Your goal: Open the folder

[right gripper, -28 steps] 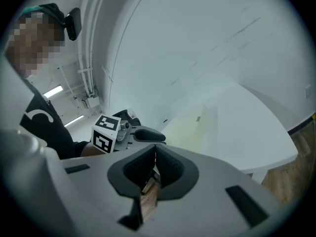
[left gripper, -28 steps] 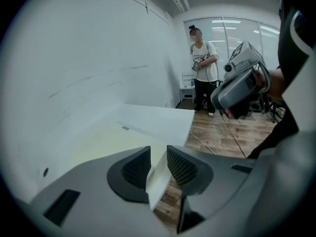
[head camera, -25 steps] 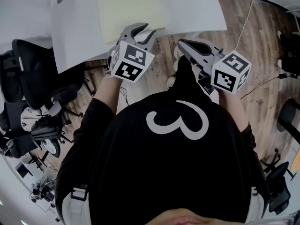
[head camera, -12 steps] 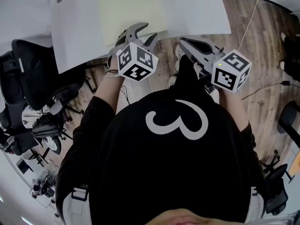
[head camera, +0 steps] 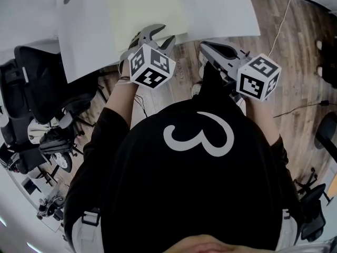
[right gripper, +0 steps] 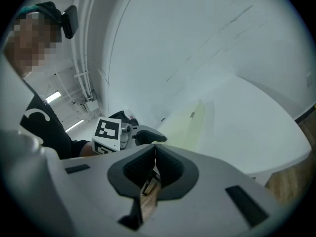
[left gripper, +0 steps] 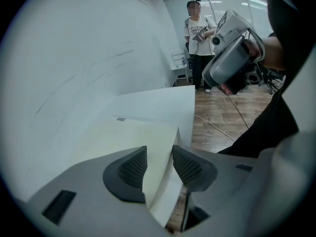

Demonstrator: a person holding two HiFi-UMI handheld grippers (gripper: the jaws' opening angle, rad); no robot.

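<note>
The folder (head camera: 147, 9) lies closed at 12 o'clock; left tongs (head camera: 164, 34), just opened wide, straddle its corner (no grip yet); right tongs (head camera: 204, 47) shut, empty.

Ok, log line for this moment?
left tool: open, jaws just opened, folder corner between them | right tool: shut, empty | folder: on table

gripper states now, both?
Left gripper: open, jaws have just been opening; corner of the flat pale yellow folder sits between them, not clamped.
Right gripper: shut, empty.
</note>
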